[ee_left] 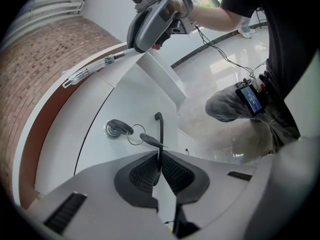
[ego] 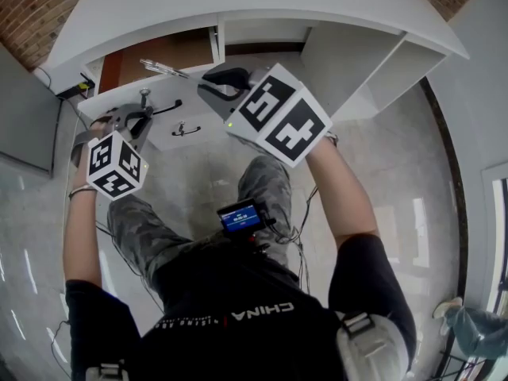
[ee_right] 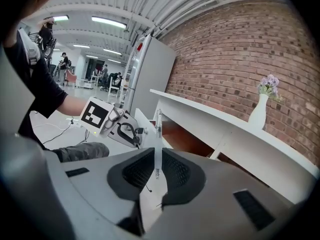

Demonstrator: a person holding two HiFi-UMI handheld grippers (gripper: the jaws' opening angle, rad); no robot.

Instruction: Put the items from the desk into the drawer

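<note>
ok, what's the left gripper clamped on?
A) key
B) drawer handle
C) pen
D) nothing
B: the left gripper view shows the left gripper with its jaws shut on the black handle. The key sits apart in its lock, and the pen is held by the right gripper.

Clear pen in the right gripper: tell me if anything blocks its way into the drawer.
Nothing visible does. The right gripper holds the clear pen over the drawer, whose brown inside lies open below it. The left gripper grips the drawer handle at the front, off that path.
</note>
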